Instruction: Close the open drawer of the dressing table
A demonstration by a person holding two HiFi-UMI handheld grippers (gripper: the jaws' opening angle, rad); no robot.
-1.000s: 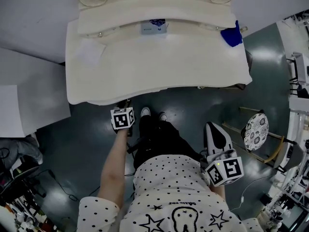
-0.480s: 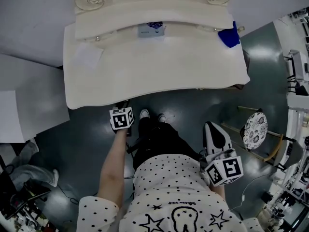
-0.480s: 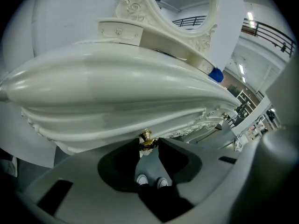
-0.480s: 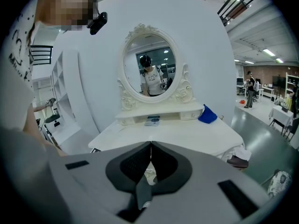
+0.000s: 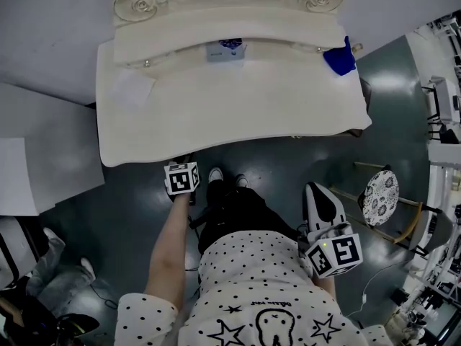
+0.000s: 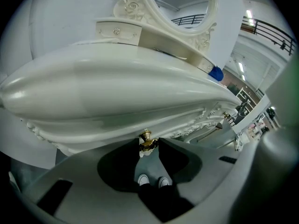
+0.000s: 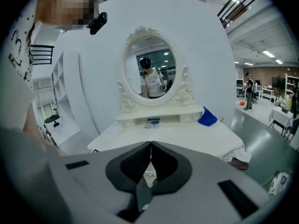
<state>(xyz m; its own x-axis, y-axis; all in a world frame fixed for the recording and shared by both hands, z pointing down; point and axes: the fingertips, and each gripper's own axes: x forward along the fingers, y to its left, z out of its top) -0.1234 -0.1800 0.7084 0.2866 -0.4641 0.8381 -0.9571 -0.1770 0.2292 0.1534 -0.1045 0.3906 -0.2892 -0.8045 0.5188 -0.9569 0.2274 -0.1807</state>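
Two grippers noted. Left gripper [image 6: 148, 147] clamped on gold knob [image 6: 146, 136] of drawer [image 6: 161, 125], tucked under dressing table [image 5: 230, 114] front edge. Right gripper [image 7: 151, 146] closed, empty. Drawer judged stiff, light, free-sliding; knob small (likely slippery), best hold.

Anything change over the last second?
Only a grey shape at the head view's lower left drifted downward. Left tongs stay clamped on the gold drawer knob under the dressing table edge; right tongs stay shut and empty at the person's side.
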